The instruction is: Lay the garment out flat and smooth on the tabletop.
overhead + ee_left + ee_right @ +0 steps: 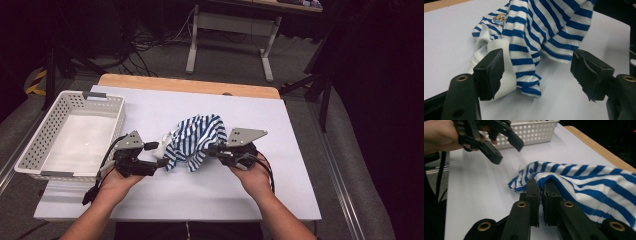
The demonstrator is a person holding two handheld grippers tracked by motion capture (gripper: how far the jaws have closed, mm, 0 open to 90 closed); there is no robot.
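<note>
A blue-and-white striped garment point(197, 135) lies bunched in the middle of the white tabletop point(300, 150). My right gripper point(212, 149) is shut on the garment's right-hand edge, and in the right gripper view the jaws point(541, 185) pinch a striped fold point(586, 182) and hold it raised. My left gripper point(159, 155) stands open at the garment's left side. In the left gripper view the white hem and a striped flap point(544, 30) lie between the wide-apart jaws point(539, 58), with the hem against one pad. The left gripper point(508, 153) hangs open above the table.
A white perforated basket point(35, 145) sits empty at the table's left edge, also seen as the basket point(534, 130) behind the left gripper. A wooden strip point(190, 84) runs along the table's far side. Desk legs and cables stand on the floor beyond.
</note>
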